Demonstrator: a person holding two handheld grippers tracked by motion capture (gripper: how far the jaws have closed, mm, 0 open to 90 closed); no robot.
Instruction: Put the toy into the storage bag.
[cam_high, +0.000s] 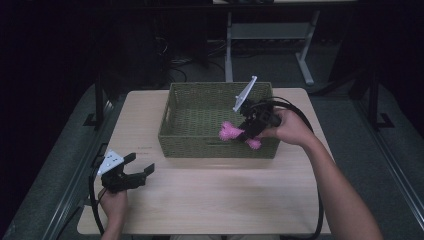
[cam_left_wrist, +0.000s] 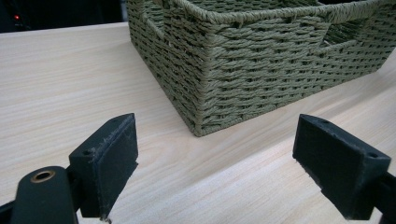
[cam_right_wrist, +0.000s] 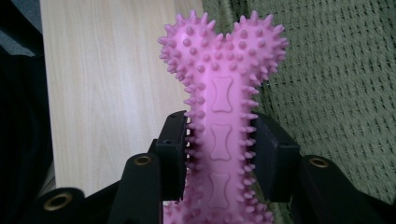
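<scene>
A pink spiky bone-shaped toy (cam_high: 231, 133) (cam_right_wrist: 221, 107) is clamped by its shaft between the jaws of my right gripper (cam_high: 245, 134) (cam_right_wrist: 219, 154), which is shut on it. The toy hangs above the near right part of a green woven basket (cam_high: 172, 100), over its front wall. In the right gripper view one knobbed end of the bone points away from me, with basket weave (cam_right_wrist: 336, 84) to the right and table wood to the left. My left gripper (cam_high: 137, 172) (cam_left_wrist: 215, 163) rests low at the table's front left, open and holding nothing, facing a corner of the basket (cam_left_wrist: 205, 70).
The light wooden table (cam_high: 225, 200) has free room in front of the basket and at the left. Cables trail from both grippers. Beyond the table's far edge stands a white desk frame (cam_high: 270, 35) on a dark floor.
</scene>
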